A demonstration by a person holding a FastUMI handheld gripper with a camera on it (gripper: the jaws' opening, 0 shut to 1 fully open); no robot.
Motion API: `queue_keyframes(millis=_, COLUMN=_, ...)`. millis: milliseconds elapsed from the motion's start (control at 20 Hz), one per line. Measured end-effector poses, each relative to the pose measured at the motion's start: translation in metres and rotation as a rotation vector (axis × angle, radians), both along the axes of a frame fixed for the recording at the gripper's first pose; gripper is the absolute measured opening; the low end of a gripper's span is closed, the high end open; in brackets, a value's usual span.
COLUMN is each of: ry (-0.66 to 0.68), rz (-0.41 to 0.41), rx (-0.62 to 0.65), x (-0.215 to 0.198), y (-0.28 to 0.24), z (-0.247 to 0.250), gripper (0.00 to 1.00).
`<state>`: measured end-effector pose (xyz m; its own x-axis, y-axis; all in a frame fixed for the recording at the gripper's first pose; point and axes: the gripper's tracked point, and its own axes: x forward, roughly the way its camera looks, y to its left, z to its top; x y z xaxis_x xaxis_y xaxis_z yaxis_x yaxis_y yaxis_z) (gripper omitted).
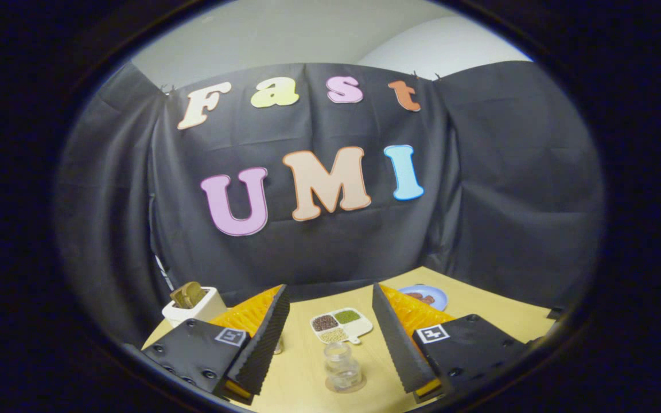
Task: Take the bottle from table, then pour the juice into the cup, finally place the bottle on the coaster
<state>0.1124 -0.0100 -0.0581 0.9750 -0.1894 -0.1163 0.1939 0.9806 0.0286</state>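
A white sectioned dish (341,326) is sitting on the wooden table (479,315), holding dark, green and pale grains in its compartments. A white square pot (194,308) of brownish pieces is standing off to one side, and a blue plate (427,296) with reddish bits is lying opposite.

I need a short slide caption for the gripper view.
Open tool above the table, small clear jar between its fingers.

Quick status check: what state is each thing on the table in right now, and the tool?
Tool: open, holding nothing, above the table.
Clear container: upright on the table, between the fingers; contents cannot be told.
Sectioned dish: flat, grains in three compartments.
Blue plate: flat, something dark red on it.
White pot: upright, brown pieces inside.
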Motion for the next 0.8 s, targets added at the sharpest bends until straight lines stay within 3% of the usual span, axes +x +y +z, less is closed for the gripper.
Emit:
queue_keyframes(millis=400, ry=-0.055, rz=0.138, rx=0.01, x=-0.021, y=0.005, z=0.06, gripper=0.91)
queue_keyframes(millis=800, ry=-0.055, rz=0.184, rx=0.012, x=-0.042, y=-0.007, z=0.077, gripper=0.91)
